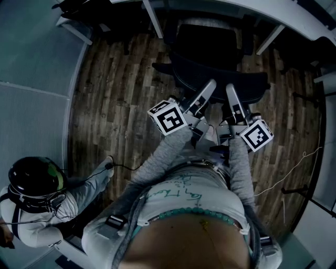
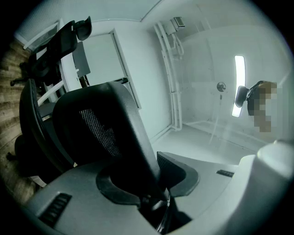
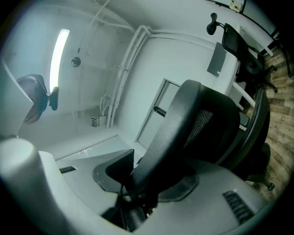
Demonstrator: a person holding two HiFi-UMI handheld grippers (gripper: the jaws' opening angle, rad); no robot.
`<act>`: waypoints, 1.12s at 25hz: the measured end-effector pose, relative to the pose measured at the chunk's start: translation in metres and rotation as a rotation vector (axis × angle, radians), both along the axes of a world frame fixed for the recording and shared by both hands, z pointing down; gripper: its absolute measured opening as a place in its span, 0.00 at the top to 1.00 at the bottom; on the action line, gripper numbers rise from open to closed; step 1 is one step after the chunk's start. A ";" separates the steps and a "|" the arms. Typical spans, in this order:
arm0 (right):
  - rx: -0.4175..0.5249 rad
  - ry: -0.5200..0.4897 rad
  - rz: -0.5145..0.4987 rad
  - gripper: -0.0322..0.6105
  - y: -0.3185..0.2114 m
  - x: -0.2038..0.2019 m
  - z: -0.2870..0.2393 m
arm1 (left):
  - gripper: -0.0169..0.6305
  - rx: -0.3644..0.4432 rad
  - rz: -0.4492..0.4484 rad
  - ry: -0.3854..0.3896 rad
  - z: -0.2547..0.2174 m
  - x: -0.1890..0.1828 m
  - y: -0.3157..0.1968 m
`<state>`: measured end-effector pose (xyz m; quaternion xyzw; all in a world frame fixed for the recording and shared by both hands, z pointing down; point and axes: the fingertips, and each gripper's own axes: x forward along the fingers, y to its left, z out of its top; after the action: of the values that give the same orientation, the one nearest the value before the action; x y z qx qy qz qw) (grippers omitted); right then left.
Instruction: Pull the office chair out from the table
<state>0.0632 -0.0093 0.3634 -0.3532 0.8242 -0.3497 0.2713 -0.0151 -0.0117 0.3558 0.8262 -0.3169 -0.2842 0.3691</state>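
Office chair (image 1: 210,50): black, on the wood floor (image 1: 121,79) just far of the person. Its seat lies toward the white tabletop (image 1: 294,16), and its back faces the person.
Left tool (image 1: 209,88): clamped on the top rim of the chair's back, left of the rim's middle.
Right tool (image 1: 231,90): clamped on the same rim, just right of the left tool and not touching it.
Head view only: grey sleeves (image 1: 163,152) reaching forward. A marker cube on each tool. A second person (image 1: 37,194) in dark headgear at the near left. A thin cable (image 1: 289,173) on the floor at the right.
Left gripper view only: the two dark pads (image 2: 115,186) press the rim from both sides, with the back's mesh showing just above the grip. A second black chair (image 2: 55,50) with a headrest stands far left. White pipes (image 2: 172,78) run along a wall beside a bright light strip (image 2: 239,85).
Right gripper view only: the same clamp seen from the other side, the rim rising up and to the right between the pads. The second chair is at the upper right, and the light strip at the upper left.
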 end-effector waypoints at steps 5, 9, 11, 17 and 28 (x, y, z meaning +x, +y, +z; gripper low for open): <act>-0.005 -0.003 0.010 0.69 0.004 -0.001 -0.004 | 0.77 -0.002 0.012 0.002 -0.004 -0.001 0.003; -0.006 -0.004 0.022 0.69 0.017 -0.004 -0.002 | 0.77 0.001 0.026 0.005 -0.003 -0.004 0.015; -0.009 -0.003 0.026 0.69 0.015 -0.004 -0.007 | 0.77 -0.001 0.030 0.005 -0.007 -0.004 0.013; -0.005 -0.005 0.025 0.69 0.020 -0.006 -0.010 | 0.77 0.004 0.034 0.004 -0.010 -0.006 0.018; 0.028 -0.018 0.017 0.69 0.053 -0.004 -0.002 | 0.76 0.032 0.036 0.013 -0.001 -0.003 0.050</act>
<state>0.0593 0.0436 0.3614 -0.3530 0.8236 -0.3390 0.2866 -0.0184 0.0381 0.3551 0.8356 -0.2952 -0.2878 0.3630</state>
